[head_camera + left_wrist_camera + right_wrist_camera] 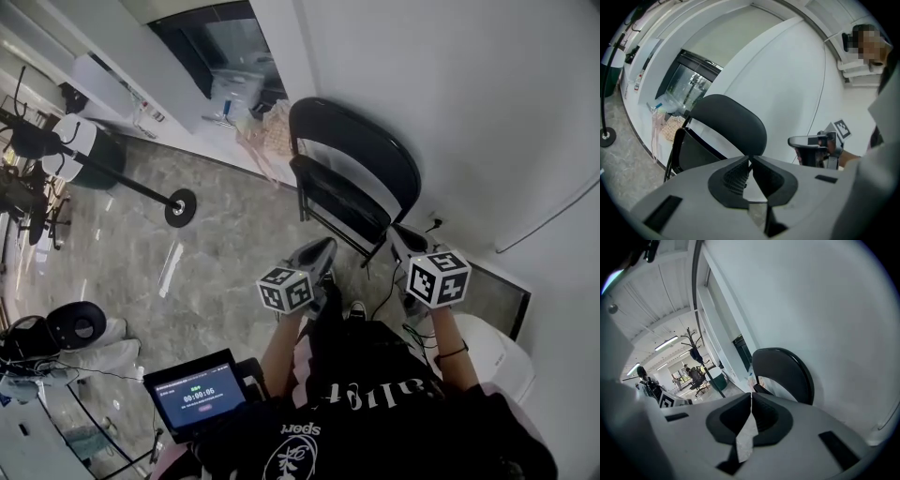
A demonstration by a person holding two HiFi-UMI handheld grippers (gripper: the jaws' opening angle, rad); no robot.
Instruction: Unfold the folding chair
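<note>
A black folding chair stands against the white wall, its seat still tipped up close to the rounded backrest. My left gripper is shut and empty, a short way in front of the chair's lower left side. My right gripper is also shut and empty, near the chair's lower right leg. In the left gripper view the closed left gripper points at the backrest, with the right gripper off to the right. In the right gripper view the closed right gripper faces the chair.
A coat stand's round base sits on the grey floor to the left. A pinkish bag lies against the wall beside the chair. Cables run over the floor under the grippers. A white bin stands at the right, a small screen near my body.
</note>
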